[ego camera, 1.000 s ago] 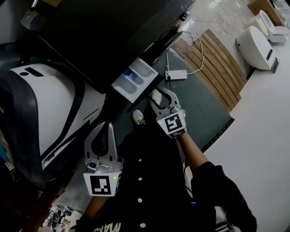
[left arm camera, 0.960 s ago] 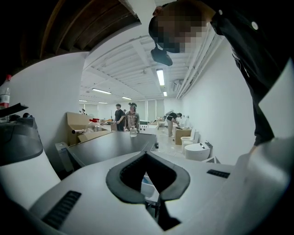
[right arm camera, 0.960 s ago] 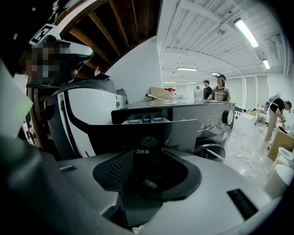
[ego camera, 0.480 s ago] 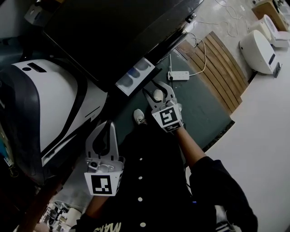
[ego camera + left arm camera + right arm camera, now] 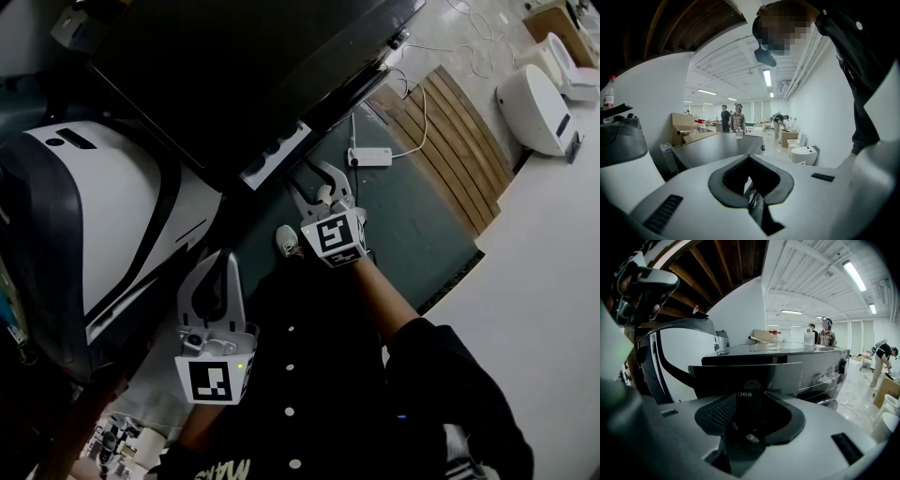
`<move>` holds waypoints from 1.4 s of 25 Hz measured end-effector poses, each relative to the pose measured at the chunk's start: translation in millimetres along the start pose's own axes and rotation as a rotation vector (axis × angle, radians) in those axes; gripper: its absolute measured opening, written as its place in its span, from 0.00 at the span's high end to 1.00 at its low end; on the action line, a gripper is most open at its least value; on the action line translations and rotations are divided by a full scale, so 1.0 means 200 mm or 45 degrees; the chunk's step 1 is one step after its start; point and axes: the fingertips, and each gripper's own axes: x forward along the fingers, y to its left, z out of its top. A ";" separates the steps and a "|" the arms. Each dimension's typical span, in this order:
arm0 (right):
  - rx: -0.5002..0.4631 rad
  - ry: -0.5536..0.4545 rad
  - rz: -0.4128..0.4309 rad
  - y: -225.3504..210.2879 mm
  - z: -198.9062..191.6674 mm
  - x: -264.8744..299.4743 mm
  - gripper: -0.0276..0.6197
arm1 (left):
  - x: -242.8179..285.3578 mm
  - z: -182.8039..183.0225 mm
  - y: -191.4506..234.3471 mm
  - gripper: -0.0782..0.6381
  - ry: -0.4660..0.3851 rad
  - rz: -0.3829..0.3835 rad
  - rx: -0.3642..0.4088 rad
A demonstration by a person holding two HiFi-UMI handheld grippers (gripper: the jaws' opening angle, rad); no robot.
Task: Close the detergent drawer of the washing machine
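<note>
- Green floor (image 5: 412, 220) runs under a dark washing machine (image 5: 234, 66), with a white power strip (image 5: 367, 157) lying on it and a white appliance (image 5: 94, 216) beside the machine.
- The detergent drawer (image 5: 275, 154) sits at the machine's front edge. It is almost home, with only a pale sliver of its tray standing proud.
- The right gripper (image 5: 315, 174) reaches out to it with its jaws brought together and nothing between them. Joined tips probably serve better here as a blunt pusher than as a clamp, since closing calls for pressure rather than grip.
- The left gripper (image 5: 214, 260) hangs low beside the person's body, well apart from the drawer. Its jaws are likewise together and empty, and it seems to be kept clear because one arm is enough.
- Only the right gripper view shows the contact. The drawer (image 5: 745, 373) presents its glossy front panel, with partial lettering, right at the right gripper's (image 5: 751, 394) tips, apparently touching, and the panel stands a little forward of the washing machine (image 5: 820, 362) face.
- The left gripper view looks elsewhere. Past the left gripper's (image 5: 749, 158) closed tips lie the machine's flat top and a long bright room with people (image 5: 732, 118) standing far off, which the steep head view misses.
- My reading is that the push is nearly finished.
</note>
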 end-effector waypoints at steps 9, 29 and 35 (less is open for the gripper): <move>0.030 -0.019 0.008 0.01 0.08 0.10 0.66 | -0.01 -0.01 0.05 0.88 0.004 0.036 -0.019; 0.031 -0.041 0.015 0.01 0.13 0.18 0.66 | 0.02 0.00 0.15 0.88 0.007 0.105 -0.055; 0.010 -0.029 0.005 0.00 0.14 0.19 0.66 | 0.04 -0.01 0.16 0.88 0.018 0.109 -0.061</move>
